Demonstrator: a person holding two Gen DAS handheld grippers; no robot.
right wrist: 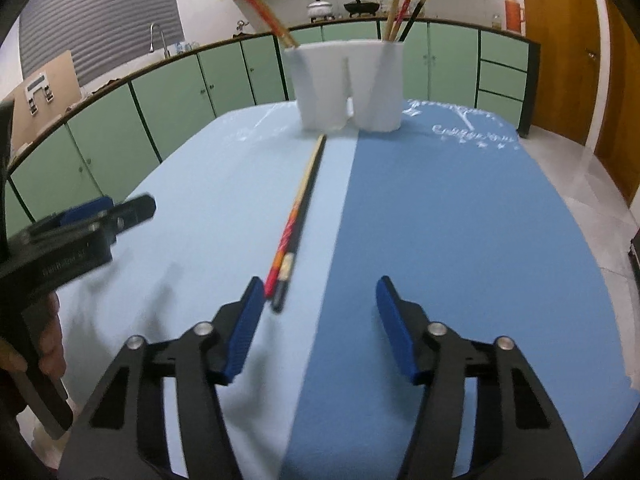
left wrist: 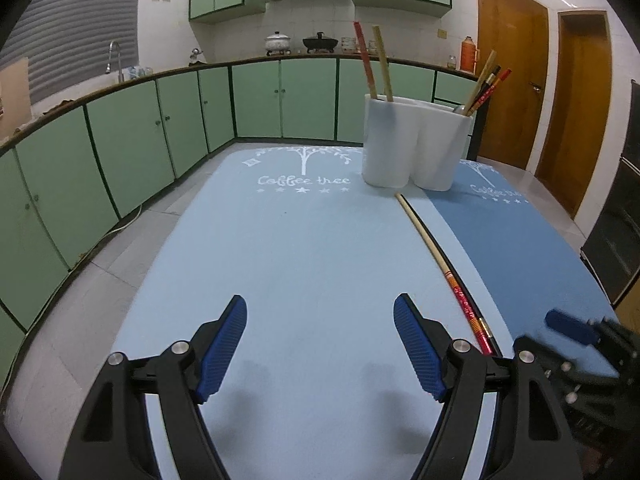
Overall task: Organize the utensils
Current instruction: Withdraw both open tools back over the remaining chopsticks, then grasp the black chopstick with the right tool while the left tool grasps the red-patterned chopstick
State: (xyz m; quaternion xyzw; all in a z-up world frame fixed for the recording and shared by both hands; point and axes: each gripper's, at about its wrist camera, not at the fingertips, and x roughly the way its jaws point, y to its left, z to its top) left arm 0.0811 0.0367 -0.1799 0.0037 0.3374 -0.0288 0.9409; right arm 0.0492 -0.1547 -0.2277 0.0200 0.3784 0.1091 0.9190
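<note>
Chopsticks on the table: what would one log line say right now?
chopsticks: flat on mat, untouched | holder: upright | right gripper: open, beside chopstick ends | left gripper: open, empty

A pale blue mat (left wrist: 304, 248) with a white tree print and "Coffee tree" lettering sits beside a deeper blue mat (right wrist: 460, 240) bearing the same white motif. The twin holder (left wrist: 416, 144) is plain white. One loose chopstick (right wrist: 298, 208) runs tan to red-orange with pale markings; its partner (right wrist: 310, 184) is black. Each hand-held gripper is black with ribbed blue pads (left wrist: 224, 352). The cabinets (left wrist: 120, 160) in the left of the frame are mint green with dark green edging
</note>
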